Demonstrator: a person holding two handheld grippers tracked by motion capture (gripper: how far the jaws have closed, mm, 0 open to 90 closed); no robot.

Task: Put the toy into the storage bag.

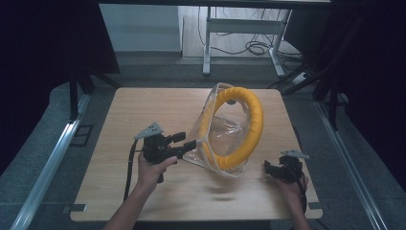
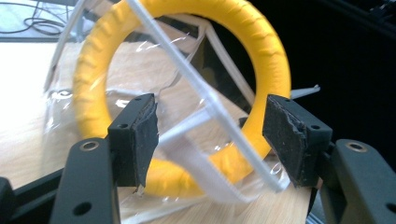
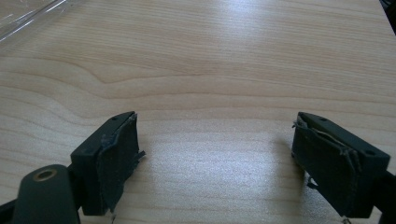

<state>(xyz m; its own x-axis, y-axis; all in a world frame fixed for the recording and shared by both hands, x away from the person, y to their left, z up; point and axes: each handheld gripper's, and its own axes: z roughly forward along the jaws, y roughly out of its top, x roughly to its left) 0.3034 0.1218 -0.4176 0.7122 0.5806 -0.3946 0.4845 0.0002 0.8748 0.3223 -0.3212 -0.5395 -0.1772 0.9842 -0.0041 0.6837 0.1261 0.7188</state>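
2 grippers work a clear plastic bag [image 1: 218,139] holding a yellow ring [image 1: 239,125] at mid-table [image 1: 143,201]. High view: left gripper [image 1: 191,144] meets the bag's near-left edge; right gripper [image 1: 266,166] rests well apart. Left gripper view: jaws gape around the white zip strip [image 2: 205,109], gripping nothing; closing squarely on that strip would hold best. Right gripper view: jaws wide, empty, over bare wood.

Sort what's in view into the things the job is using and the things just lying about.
In the job:
- yellow ring
- clear plastic bag around it
- left gripper, jaws open at the bag's white edge
- right gripper, open over bare wooden table

Lying about:
- cables on the floor
- grey desk frame
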